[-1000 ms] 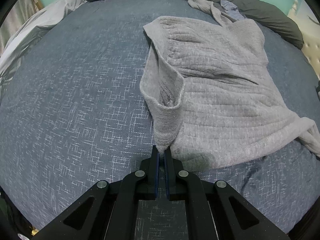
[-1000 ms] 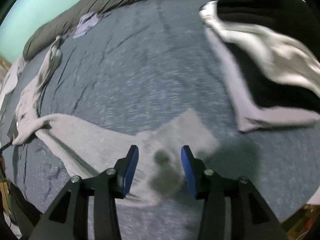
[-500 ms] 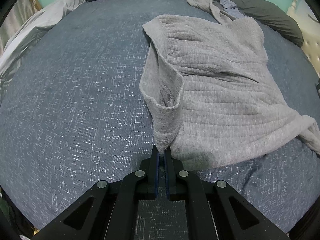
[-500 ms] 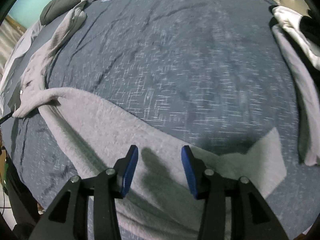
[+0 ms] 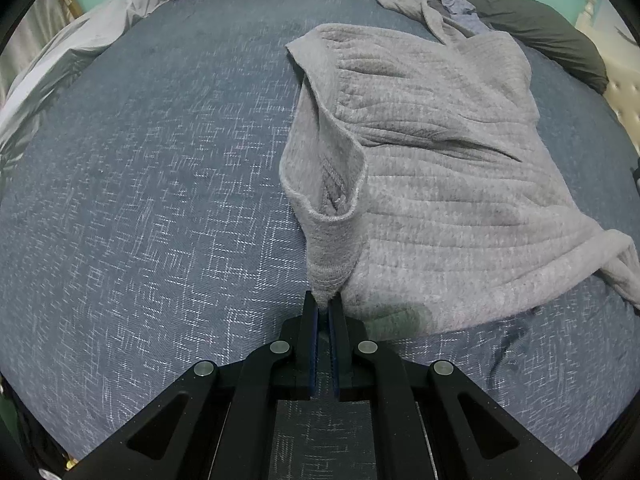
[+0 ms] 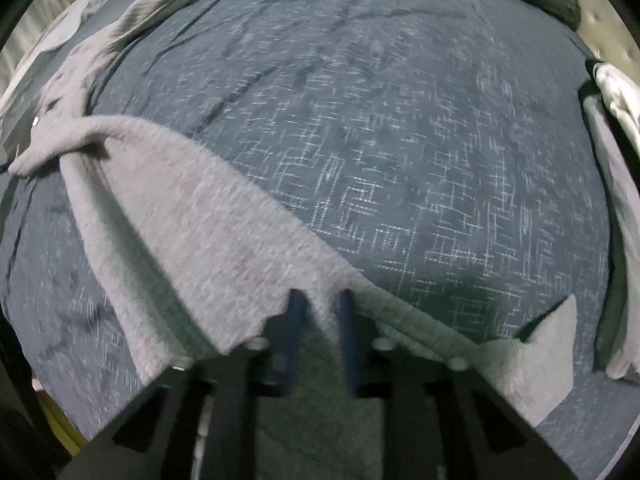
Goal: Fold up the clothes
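Grey knit sweater (image 5: 436,184) lies spread on the bed (image 5: 160,184), filling the 12-to-3 o'clock part of the left wrist view. Left gripper (image 5: 325,303) is pinched narrow on a corner of the sweater hem at 6 o'clock; cloth rises from the tips into a loose open loop, so that corner is lifted off the bed. One sleeve (image 5: 416,8) trails off toward 1 o'clock, near a dark pillow (image 5: 520,12) along the far edge.

Right wrist view is motion-blurred. Right gripper (image 6: 320,304) sits low over the sweater edge at 6 o'clock with grey cloth between the blue pads (image 6: 294,320). Gap is middling; can't tell whether it grips the fabric or only straddles it. The sweater runs from 6 up to 9 o'clock, where a sleeve end (image 6: 48,148) lies twisted. Another pale garment (image 6: 616,128) lies at 3 o'clock.

Step in hand, as a judgement: getting both grippers onto the hem so one side can be carried over. To do it well:
- make sure the right gripper bites both layers before any lift; thick knit slips from a shallow pinch
- keep both grippers level and taut between them, so the edge travels straight and no loop sags in the middle
- lift just enough to clear the bed, lay the edge down flat, line it up with the opposite edge
- watch the trailing sleeves, they may drag and bunch under the fold

Containers: none in view, no basket or bin; all garments lie loose on the bed.
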Available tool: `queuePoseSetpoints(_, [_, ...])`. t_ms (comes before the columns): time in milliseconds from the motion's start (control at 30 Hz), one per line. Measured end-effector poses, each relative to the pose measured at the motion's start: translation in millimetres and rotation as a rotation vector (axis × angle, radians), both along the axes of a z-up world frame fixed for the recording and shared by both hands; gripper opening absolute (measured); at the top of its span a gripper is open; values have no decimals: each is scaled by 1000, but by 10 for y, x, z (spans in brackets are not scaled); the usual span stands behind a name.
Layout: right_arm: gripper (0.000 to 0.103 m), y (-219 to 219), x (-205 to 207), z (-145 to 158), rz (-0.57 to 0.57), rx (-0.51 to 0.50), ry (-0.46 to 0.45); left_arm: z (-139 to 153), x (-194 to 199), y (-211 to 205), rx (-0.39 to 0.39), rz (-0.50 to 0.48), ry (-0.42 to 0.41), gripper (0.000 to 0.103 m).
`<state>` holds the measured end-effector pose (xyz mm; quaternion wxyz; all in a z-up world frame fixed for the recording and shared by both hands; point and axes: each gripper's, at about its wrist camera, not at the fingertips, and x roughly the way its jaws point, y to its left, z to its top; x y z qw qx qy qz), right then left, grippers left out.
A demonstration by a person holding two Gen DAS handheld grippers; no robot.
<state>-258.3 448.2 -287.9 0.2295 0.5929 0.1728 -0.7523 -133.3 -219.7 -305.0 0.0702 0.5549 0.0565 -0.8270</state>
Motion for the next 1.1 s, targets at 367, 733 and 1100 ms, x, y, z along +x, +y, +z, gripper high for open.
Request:
queuePoseSetpoints(367, [5,199,-52,733,-40,-68,198,71,6,-42,10,7,23,5])
queuePoseSetpoints(733, [4,-176,-277,1606,-55,-94,449,285,14,-52,2,4,59,5])
queuePoseSetpoints(1100, [4,-226,306,966,156,42,358,238,118,-144,35,31,54,5])
